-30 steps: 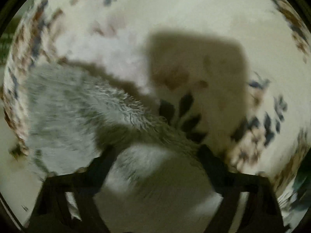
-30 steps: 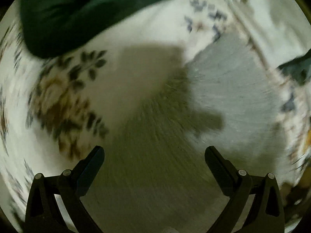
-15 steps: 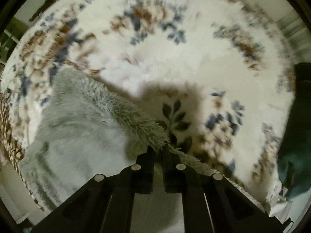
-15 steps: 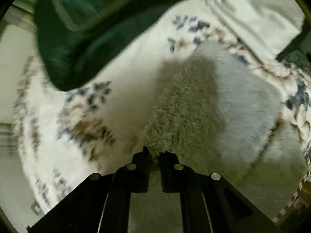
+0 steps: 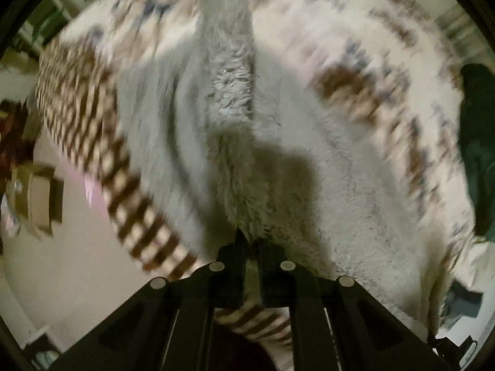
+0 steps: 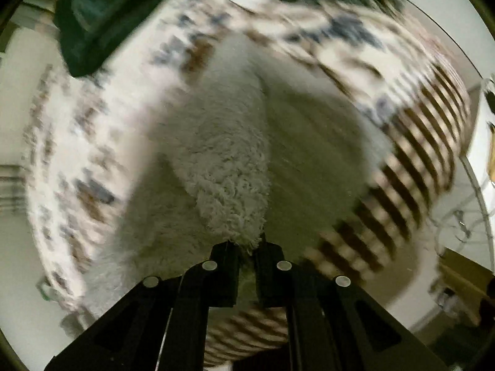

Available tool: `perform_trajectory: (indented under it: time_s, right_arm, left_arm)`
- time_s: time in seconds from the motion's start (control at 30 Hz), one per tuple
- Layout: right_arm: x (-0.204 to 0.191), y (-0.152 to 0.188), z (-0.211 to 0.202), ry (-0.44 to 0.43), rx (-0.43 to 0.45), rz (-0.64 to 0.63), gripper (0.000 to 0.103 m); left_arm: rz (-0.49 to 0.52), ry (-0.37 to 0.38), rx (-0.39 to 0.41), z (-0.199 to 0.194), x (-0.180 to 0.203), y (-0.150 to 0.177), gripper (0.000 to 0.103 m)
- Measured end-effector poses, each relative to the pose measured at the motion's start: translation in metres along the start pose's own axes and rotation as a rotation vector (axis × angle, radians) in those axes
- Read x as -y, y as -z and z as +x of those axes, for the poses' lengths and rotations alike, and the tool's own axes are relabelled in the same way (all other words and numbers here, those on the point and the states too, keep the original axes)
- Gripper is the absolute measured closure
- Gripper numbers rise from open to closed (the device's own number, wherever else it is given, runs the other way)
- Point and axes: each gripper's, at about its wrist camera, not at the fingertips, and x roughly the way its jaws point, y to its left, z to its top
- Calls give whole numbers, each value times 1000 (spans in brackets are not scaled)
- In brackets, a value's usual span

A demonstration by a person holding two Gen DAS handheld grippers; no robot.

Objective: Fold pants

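Left gripper (image 5: 251, 242) clamped on fleecy grey pants (image 5: 235, 99), fabric running toward 12 o'clock over the floral rug (image 5: 371, 61). Right gripper (image 6: 247, 247) likewise pinched on pants (image 6: 229, 167); dark green cloth (image 6: 102, 9) at 11 o'clock.

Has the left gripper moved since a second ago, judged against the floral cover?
Yes. The left gripper, shut on the grey fleece pants, has swung toward the floral cover's striped border.
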Motion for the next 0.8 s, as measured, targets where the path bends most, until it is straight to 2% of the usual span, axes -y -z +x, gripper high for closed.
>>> perform_trajectory:
  time_s: [0.07, 0.13, 0.17, 0.23, 0.27, 0.3, 0.33, 0.37, 0.43, 0.5, 0.6, 0.63, 0.67, 0.7, 0.73, 0.8]
  right_arm:
    - [18, 8, 18, 39, -40, -34, 95]
    - [32, 14, 40, 79, -102, -70, 89]
    - [37, 15, 47, 93, -133, -85, 80]
    - [39, 13, 44, 99, -128, -100, 50]
    - [39, 13, 33, 92, -82, -115, 46]
    - [36, 12, 22, 85, -31, -138, 40]
    - [33, 10, 14, 85, 6, -163, 34]
    - [24, 7, 6, 86, 64, -212, 30]
    - [4, -1, 4, 79, 118, -289, 14]
    - [-26, -12, 13, 66, 148, -388, 7]
    - [-67, -32, 51, 116, 121, -465, 7]
    - [-73, -37, 60, 130, 101, -465, 14]
    - [-76, -42, 70, 149, 73, -460, 31]
    - [-69, -48, 71, 155, 79, -422, 86]
    - [-57, -52, 63, 156, 107, -363, 92]
    - [-12, -64, 37, 109, 194, -187, 92]
  left_arm:
    - [-6, -22, -42, 30, -10, 16, 98]
    - [13, -72, -44, 50, -13, 23, 94]
    - [19, -68, -37, 52, -13, 24, 94]
    - [18, -42, -8, 48, -12, 26, 94]
    - [18, -29, 5, 45, -11, 26, 93]
    - [22, -24, 16, 41, -9, 25, 84]
    - [24, -31, 25, 37, -8, 25, 69]
    - [22, -24, 36, 32, -6, 23, 61]
    - [19, -23, 75, 22, -5, 19, 31]
    - [25, -42, 104, 14, -1, 16, 23]
    - [54, -77, 119, 13, 8, 14, 23]
    - [65, -84, 117, 16, 8, 13, 23]
    - [77, -96, 112, 19, 9, 14, 23]
    - [83, -105, 106, 22, 11, 13, 23]
    - [86, -104, 103, 27, 4, 16, 23]
    - [84, -110, 101, 24, 4, 18, 23]
